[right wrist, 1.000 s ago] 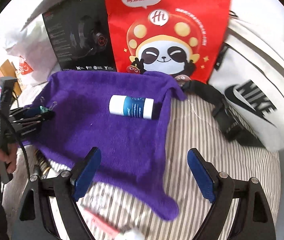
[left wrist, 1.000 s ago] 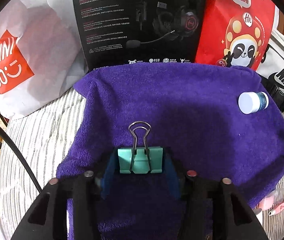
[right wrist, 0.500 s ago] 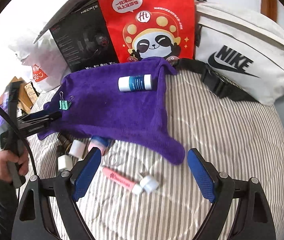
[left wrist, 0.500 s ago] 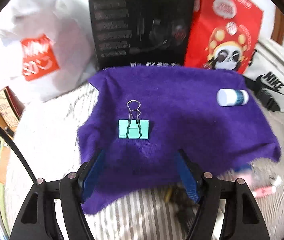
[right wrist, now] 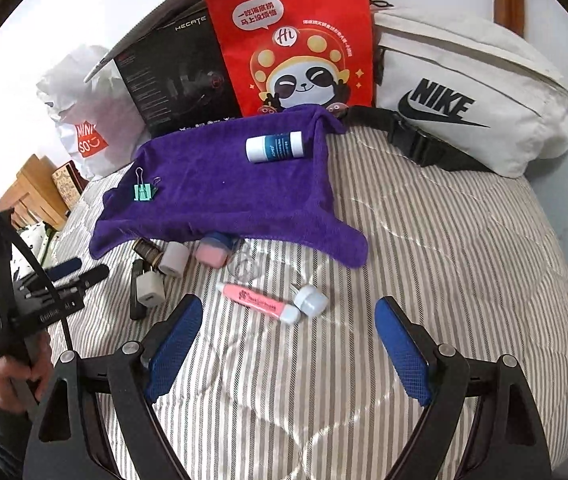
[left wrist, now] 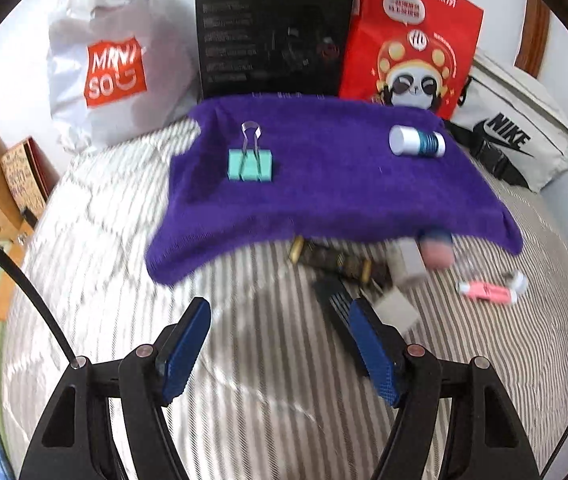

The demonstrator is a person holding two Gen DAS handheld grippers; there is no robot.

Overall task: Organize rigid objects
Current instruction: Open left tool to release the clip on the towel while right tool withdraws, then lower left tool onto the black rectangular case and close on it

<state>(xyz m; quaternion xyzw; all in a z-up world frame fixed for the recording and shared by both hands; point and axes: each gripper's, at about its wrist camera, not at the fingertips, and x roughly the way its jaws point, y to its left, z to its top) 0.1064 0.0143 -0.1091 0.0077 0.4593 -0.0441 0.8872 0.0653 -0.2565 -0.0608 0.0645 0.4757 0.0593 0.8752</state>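
A purple towel lies on the striped bed. On it rest a teal binder clip and a white and blue bottle on its side. My left gripper is open and empty, pulled back from the towel's near edge; it also shows in the right wrist view. My right gripper is open and empty above a pink tube and a white cap.
Loose items lie at the towel's near edge: a white charger, a grey cylinder, a pink jar, a patterned tube. Behind stand a Miniso bag, a black box, a red bag and a Nike pouch.
My left gripper let go of the binder clip on the towel and drew back toward me. My right gripper also pulled back, bringing the loose items into view.
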